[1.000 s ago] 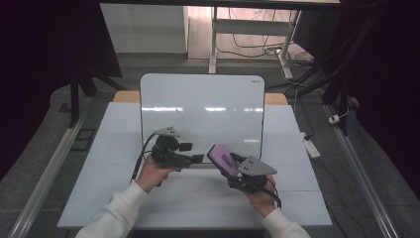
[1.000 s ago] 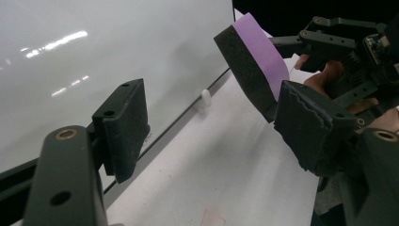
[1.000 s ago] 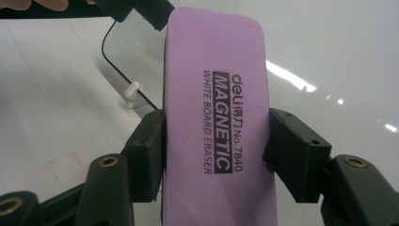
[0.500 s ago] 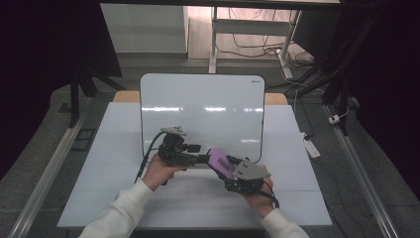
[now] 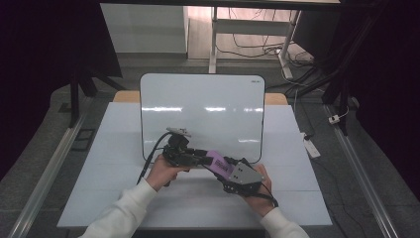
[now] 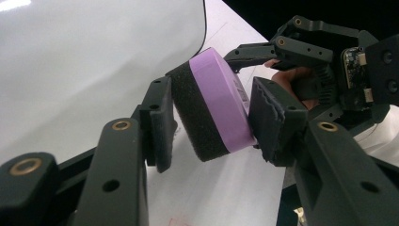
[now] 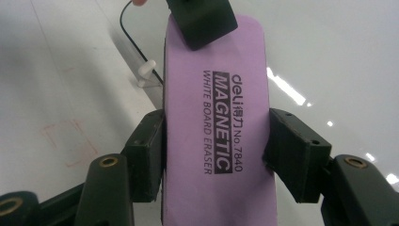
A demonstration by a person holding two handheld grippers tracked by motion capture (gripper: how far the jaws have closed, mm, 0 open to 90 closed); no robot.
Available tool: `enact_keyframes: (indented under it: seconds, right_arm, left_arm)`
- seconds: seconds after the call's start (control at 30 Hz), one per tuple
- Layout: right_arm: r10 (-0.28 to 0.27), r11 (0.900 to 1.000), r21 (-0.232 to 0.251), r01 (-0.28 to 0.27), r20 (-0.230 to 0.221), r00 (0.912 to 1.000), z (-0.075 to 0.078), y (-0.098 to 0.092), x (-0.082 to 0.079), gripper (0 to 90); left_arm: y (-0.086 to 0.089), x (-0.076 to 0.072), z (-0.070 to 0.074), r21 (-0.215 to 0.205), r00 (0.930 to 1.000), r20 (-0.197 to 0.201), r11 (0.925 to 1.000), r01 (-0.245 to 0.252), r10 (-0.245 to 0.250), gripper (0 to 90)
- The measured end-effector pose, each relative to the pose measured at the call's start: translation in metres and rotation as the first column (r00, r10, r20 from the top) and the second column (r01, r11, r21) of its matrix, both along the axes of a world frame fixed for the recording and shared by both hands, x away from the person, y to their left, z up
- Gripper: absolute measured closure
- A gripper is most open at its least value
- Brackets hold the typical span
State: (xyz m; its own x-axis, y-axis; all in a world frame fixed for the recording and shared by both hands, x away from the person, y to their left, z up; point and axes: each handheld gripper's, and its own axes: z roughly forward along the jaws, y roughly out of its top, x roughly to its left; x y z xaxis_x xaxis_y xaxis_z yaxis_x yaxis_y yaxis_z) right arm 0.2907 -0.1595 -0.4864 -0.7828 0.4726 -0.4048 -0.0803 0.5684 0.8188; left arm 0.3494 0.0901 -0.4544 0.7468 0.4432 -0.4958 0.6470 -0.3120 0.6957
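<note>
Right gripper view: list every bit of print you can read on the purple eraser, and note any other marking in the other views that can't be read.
On the purple eraser, held between the right gripper jaws:
"deli", followed by two small characters too small to read
"MAGNETIC"
"No.7840"
"WHITE BOARD ERASER"
On the whiteboard, top right corner, high view: a small dark mark, too small to read.
On the eraser's face in the left gripper view: print at a steep angle, unreadable.

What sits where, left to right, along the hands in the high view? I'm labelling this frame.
Left hand → left gripper → purple eraser → right gripper → right hand.
</note>
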Motion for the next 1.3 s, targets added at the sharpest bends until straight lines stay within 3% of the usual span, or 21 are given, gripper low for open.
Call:
enact_keyframes:
  seconds: [0.37, 0.7, 1.13, 1.3]
  right_arm:
    - [-0.001, 1.000, -0.018, 0.002, 0.044, 0.9990, 0.0012, 0.0003, -0.0013, 39.7]
    - [-0.011, 0.999, -0.044, 0.014, 0.070, 0.9975, -0.0014, 0.0033, 0.0002, 39.3]
    - [-0.038, 0.998, -0.054, 0.043, 0.082, 0.9959, -0.0021, 0.0045, -0.0004, 38.6]
    - [-0.032, 0.998, -0.045, 0.034, 0.051, 0.9982, -0.0001, 0.0037, 0.0006, 37.2]
  left_arm:
    - [-0.0003, 0.0019, -0.0025, -0.021, 0.9988, -0.045, 0.9997, 0.016, -0.017, 50.8]
    - [0.0006, 0.0025, -0.0031, -0.039, 0.9976, -0.069, 0.9992, -0.009, 0.007, 59.5]
    - [-0.0009, 0.0010, -0.0031, -0.061, 0.9968, -0.075, 0.9976, -0.033, 0.028, 62.9]
    - [-0.0014, -0.0003, -0.0011, -0.053, 0.9985, -0.052, 0.9983, -0.022, 0.019, 63.7]
